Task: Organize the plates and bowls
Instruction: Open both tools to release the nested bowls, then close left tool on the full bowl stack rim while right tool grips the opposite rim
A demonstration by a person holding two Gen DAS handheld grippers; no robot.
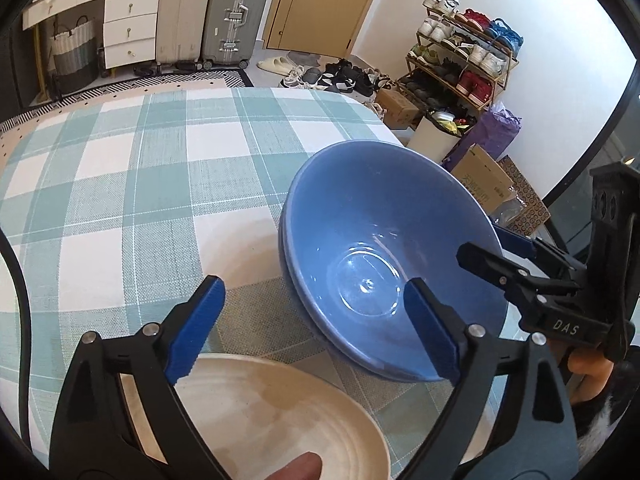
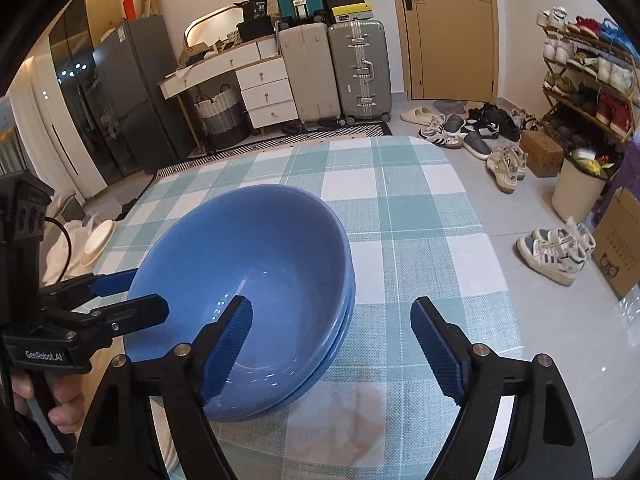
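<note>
Two blue bowls are seen stacked, one inside the other, on a table with a green and white checked cloth. The stack sits between the two grippers.

The left gripper is wide open and nothing is held by it. Its right finger is seen over the near rim of the top bowl, and its left finger is over the cloth, just beside the stack. Whether the rim is touched by that finger cannot be told. A cream plate lies right under this gripper, close to the stack but not touching it.

The right gripper is wide open too, and nothing is held by it. Its left finger hangs inside the top bowl, near the rim, and its right finger is out over the cloth. No pad is pressed on the bowl.

It looks like the bowls have just been put together and let go, so the bowl step seems done. The plate step seems to be next. For that, both grippers need to be pulled back clear of the bowl rim first, so the stack is not bumped or tipped. Then the cream plate can be picked up by its edge, with the jaws closed gently, since a plate is thin and slippery.
</note>
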